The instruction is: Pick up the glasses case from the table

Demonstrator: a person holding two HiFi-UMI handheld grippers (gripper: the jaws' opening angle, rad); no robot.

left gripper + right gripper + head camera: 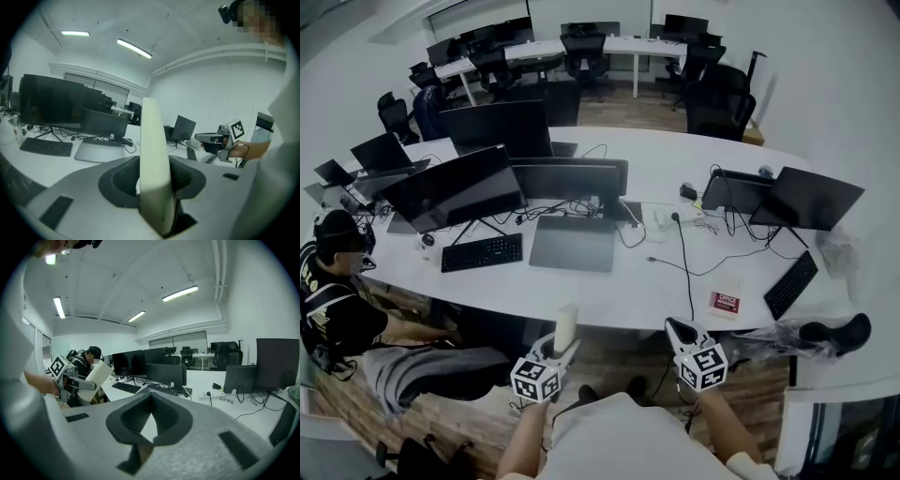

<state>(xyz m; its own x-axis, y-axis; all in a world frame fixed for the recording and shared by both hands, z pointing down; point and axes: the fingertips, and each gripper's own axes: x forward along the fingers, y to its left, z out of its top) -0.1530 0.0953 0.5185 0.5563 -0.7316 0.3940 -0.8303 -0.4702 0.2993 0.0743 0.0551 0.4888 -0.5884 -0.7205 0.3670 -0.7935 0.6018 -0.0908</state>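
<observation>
The glasses case [151, 140] is already off the table [675, 169]: it is a pale, cream-coloured, long flat thing standing almost upright out of the left gripper [154, 179], whose jaws pinch it across its thin sides near the lower end. In the head view it hangs just short of the table's near edge, in front of the person who holds the grippers. The right gripper [150, 397] sits beside it, also short of that edge, with its jaws pressed together at the tips and nothing between them. The case looks light and smooth, so it will probably tend to slide or tip in a narrow pinch. Whether its shell is hard or padded I cannot tell from these views, though it holds its shape above the jaws. A hold nearer its middle, across the flat faces, would likely carry it more steadily than the present low grip. By count there is one case and two grippers. On the table there are two keyboards, one toward the left [482, 252] and one toward the right [791, 284], and one small red box [725, 302] near the front edge. One seated person [342, 300] is at the table's left end.
</observation>
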